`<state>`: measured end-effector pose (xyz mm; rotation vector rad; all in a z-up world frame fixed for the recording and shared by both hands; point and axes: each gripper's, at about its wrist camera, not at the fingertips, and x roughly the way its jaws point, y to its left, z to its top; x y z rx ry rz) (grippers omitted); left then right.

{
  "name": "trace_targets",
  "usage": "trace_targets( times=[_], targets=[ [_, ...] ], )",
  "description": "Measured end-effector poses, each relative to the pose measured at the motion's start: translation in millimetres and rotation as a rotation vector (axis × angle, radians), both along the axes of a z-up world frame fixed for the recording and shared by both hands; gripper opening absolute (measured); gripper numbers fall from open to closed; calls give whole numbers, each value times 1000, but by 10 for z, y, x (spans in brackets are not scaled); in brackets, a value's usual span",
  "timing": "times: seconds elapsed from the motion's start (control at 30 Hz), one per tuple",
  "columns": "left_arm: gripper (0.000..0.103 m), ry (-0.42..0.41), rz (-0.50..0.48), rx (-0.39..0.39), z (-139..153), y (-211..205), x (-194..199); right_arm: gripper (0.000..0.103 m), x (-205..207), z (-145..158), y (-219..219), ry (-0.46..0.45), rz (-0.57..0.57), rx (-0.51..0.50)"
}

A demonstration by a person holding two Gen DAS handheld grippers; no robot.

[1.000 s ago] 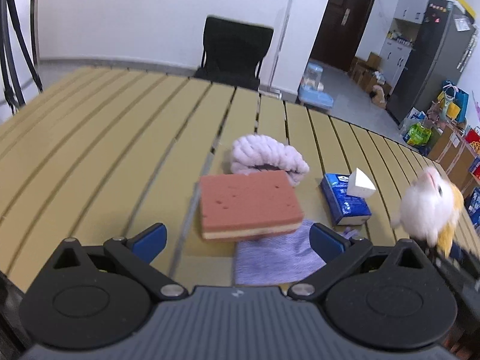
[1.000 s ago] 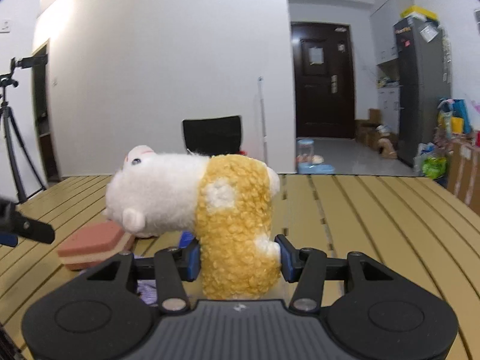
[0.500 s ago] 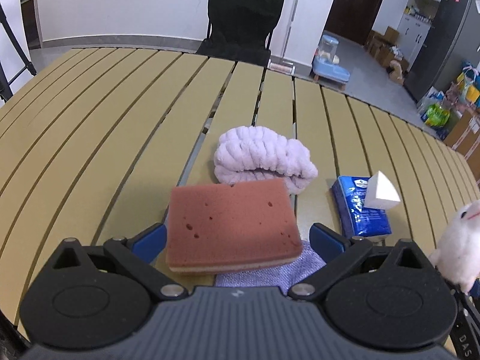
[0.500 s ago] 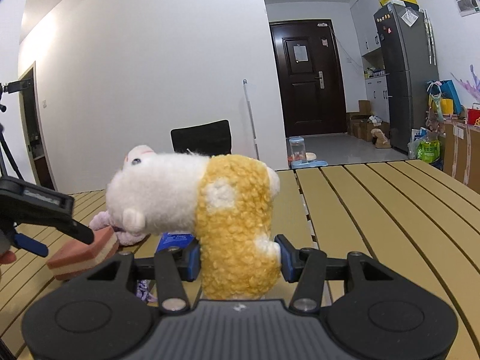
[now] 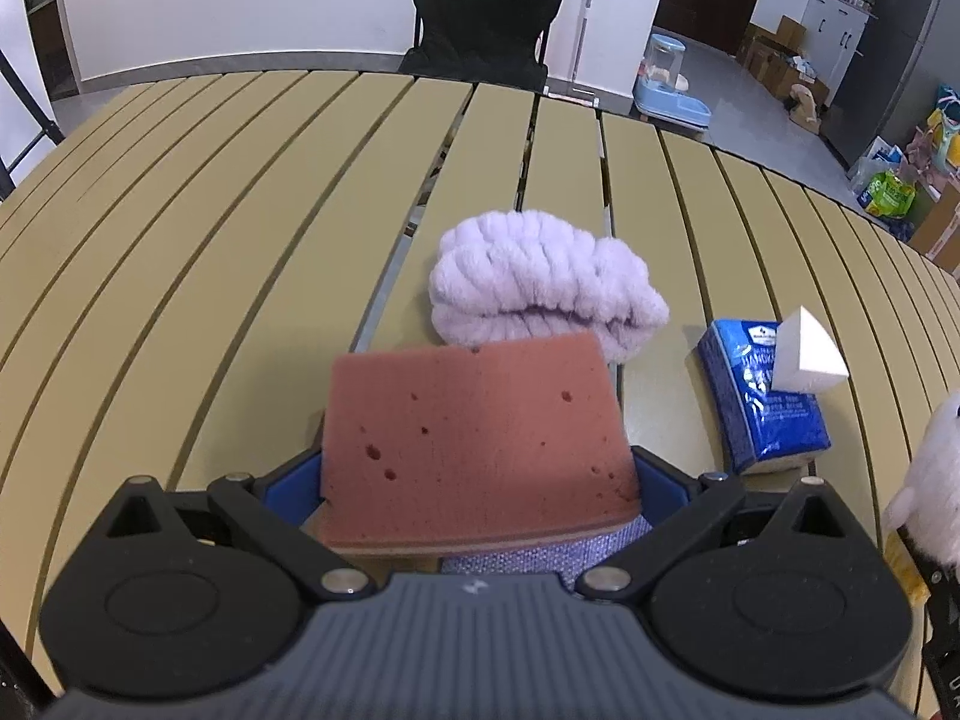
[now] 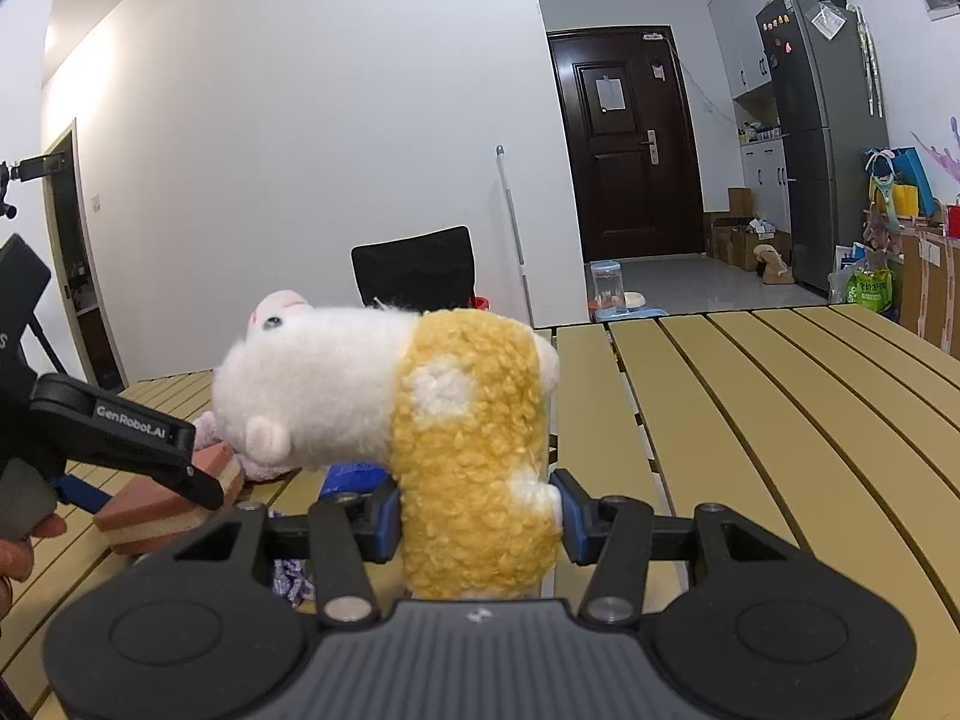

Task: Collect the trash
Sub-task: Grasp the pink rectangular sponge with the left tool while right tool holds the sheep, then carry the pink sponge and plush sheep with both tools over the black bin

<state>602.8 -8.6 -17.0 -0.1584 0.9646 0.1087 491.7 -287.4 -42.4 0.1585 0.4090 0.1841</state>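
- The left gripper (image 5: pixel 477 480) stands wide, one blue pad on each side of a red-brown sponge (image 5: pixel 474 444). The pads sit right at the sponge's two short sides, but whether they press on it cannot be told from the left wrist view.
- In the right wrist view the sponge (image 6: pixel 174 501) shows its pale lower layer, and the left gripper's dark finger (image 6: pixel 129 444) crosses in front of it; a bit of the person's hand (image 6: pixel 18 546) shows at the left edge.
- The near edge of the sponge lies over a grey-lilac woven cloth (image 5: pixel 540 555), which rests on the yellow slatted table (image 5: pixel 210 240).
- Just beyond the sponge lies a rolled fluffy lilac towel (image 5: pixel 540 282), touching or nearly touching the sponge's far edge.
- To the right of the sponge, apart from it, lies a blue tissue pack (image 5: pixel 762 414) with a white wedge of tissue sticking up from its top.
- The right gripper (image 6: pixel 477 516) is closed on a plush toy (image 6: pixel 468 456), its blue pads pressed into the yellow, curly lower body on both sides.
- The toy's white head points to the left in the right wrist view and hangs out past the left pad, held clear of the table (image 6: pixel 780 420).
- The same toy (image 5: pixel 930 480) shows at the right edge of the left wrist view, near the tissue pack.
- Beyond the table stands a black chair (image 5: pixel 486 6) against a white wall; a dark door (image 6: pixel 624 144) and a grey fridge (image 6: pixel 822 120) stand farther right.
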Motion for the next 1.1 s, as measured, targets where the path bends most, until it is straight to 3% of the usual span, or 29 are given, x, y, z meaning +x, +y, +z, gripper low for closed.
trace_targets(
  times=[0.5,1.1],
  targets=[
    [98,-100,-21,30,250,36,-388,49,-117,144,104,-16,4,-24],
    [98,-201,-89,-4,589,109,-1551,49,-1076,334,183,-39,-14,-22]
  ],
)
